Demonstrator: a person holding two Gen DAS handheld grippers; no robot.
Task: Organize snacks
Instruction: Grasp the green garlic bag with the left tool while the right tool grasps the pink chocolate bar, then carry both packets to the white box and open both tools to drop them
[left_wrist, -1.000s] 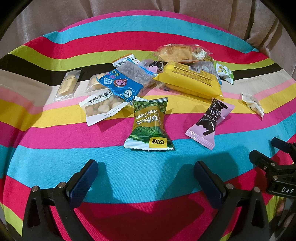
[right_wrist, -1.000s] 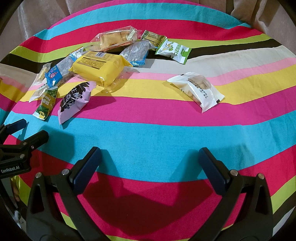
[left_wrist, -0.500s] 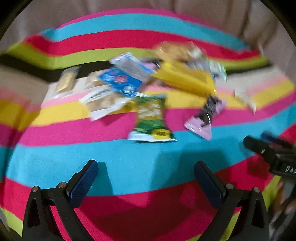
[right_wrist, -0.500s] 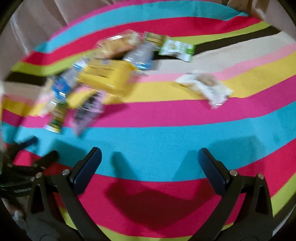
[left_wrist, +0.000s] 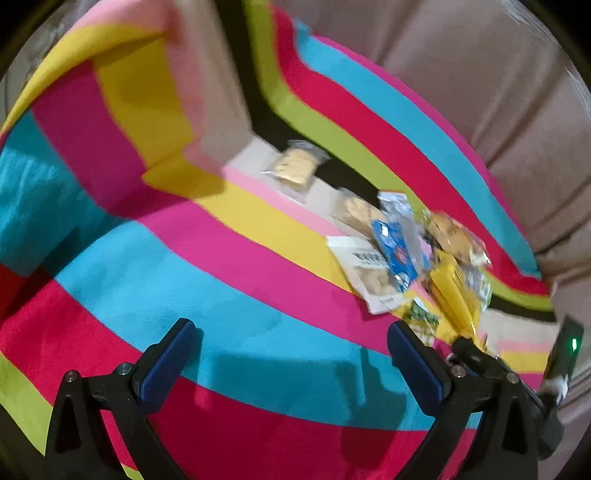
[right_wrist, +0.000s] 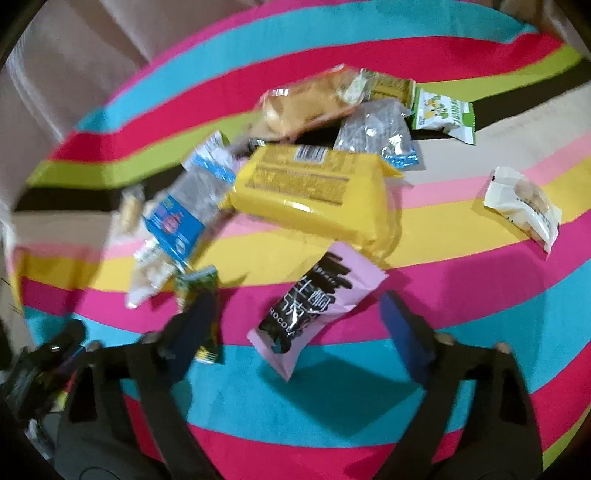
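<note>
Evidently, little sorting has been done: nearly all the snacks are still found heaped around the yellow packet (right_wrist: 314, 192) on the striped cloth (right_wrist: 332, 387). Against its left side a blue-and-clear packet (right_wrist: 184, 214) is seen leaning, with a pale nut packet (right_wrist: 147, 273) and a green packet (right_wrist: 199, 291) below that. Behind the yellow packet a clear biscuit packet (right_wrist: 310, 103) and a grey clear packet (right_wrist: 376, 136) are piled, and a white-and-green sachet (right_wrist: 443, 114) lies just beyond them. Only a white packet (right_wrist: 524, 203), well to the right of the yellow packet, is set apart. The pink chocolate packet (right_wrist: 314, 310) lies just in front of the yellow packet, one corner touching it.

The right gripper (right_wrist: 295, 321) is brought over the pink packet; its jaws are closing, the packet lies between them, and no pad contact is yet observed. The left gripper (left_wrist: 291, 354) is held spread and empty, well left of the yellow packet (left_wrist: 454, 299). No container is shown. Grouping of every item is judged outstanding
</note>
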